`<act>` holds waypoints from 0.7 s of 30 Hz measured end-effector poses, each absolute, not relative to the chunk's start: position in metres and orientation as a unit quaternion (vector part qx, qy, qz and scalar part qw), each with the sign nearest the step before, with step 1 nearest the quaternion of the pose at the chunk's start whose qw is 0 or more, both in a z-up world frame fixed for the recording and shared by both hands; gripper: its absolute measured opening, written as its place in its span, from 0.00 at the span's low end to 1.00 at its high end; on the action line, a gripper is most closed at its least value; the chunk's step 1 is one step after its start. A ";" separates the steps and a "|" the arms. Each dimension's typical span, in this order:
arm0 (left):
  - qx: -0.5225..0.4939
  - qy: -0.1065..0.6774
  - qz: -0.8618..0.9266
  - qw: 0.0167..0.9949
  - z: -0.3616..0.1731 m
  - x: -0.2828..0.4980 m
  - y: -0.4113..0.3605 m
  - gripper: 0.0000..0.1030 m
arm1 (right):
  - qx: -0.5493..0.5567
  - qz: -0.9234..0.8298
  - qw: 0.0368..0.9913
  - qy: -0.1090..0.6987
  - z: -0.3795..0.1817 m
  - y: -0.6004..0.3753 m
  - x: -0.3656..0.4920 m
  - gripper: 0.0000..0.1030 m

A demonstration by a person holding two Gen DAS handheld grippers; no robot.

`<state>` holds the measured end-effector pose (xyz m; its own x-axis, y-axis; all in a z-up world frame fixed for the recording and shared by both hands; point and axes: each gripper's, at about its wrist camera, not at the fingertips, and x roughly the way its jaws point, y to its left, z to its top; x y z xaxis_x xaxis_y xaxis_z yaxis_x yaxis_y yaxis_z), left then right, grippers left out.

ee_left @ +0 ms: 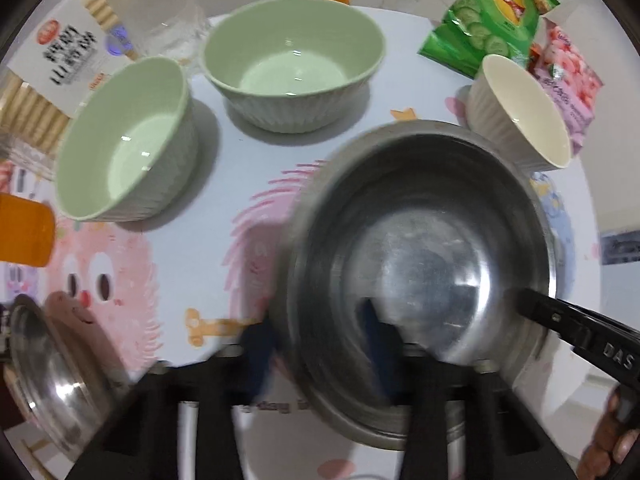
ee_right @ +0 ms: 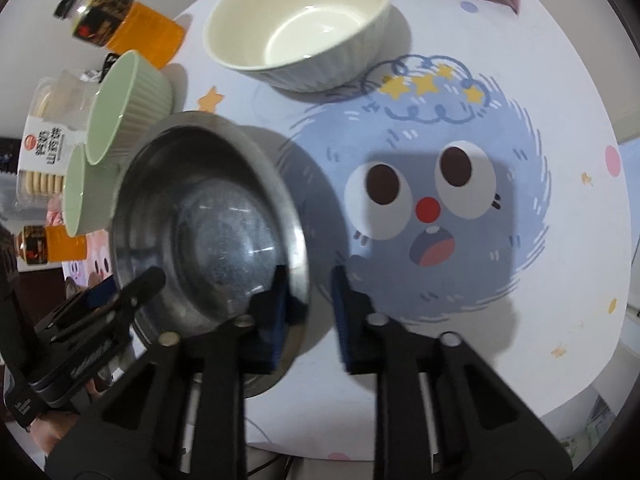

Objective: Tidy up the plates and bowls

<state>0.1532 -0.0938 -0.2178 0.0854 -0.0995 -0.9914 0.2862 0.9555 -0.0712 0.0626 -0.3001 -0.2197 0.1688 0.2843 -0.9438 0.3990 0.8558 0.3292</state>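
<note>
Left wrist view: two ribbed, pale green bowls (ee_left: 124, 140) (ee_left: 292, 60) are seen left of and behind the round, shiny steel bowl (ee_left: 420, 264), and a ribbed cream bowl (ee_left: 520, 112) behind it to the right. The steel bowl's near rim is straddled by the left tongs (ee_left: 318, 344); blur leaves their grip untold. Its opposite rim is bracketed by the released right tongs (ee_right: 310, 312). A cartoon-printed tabletop (ee_left: 224, 264) lies beneath.

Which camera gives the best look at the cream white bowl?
The right wrist view. The cream bowl sits upright there with its whole rim and empty inside visible. In the left wrist view the same bowl lies near the edge, distorted and mostly showing its ribbed side.
</note>
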 end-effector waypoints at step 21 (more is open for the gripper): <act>0.069 0.606 -0.147 0.779 -0.164 0.144 -0.080 0.18 | 0.241 -0.039 0.775 0.583 -0.166 -0.293 0.057 0.12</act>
<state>0.1436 -0.0797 -0.1637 0.2219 -0.1448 -0.9642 0.3119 0.9475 -0.0705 0.0572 -0.2926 -0.1662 0.3169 0.2200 -0.9226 0.3420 0.8808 0.3275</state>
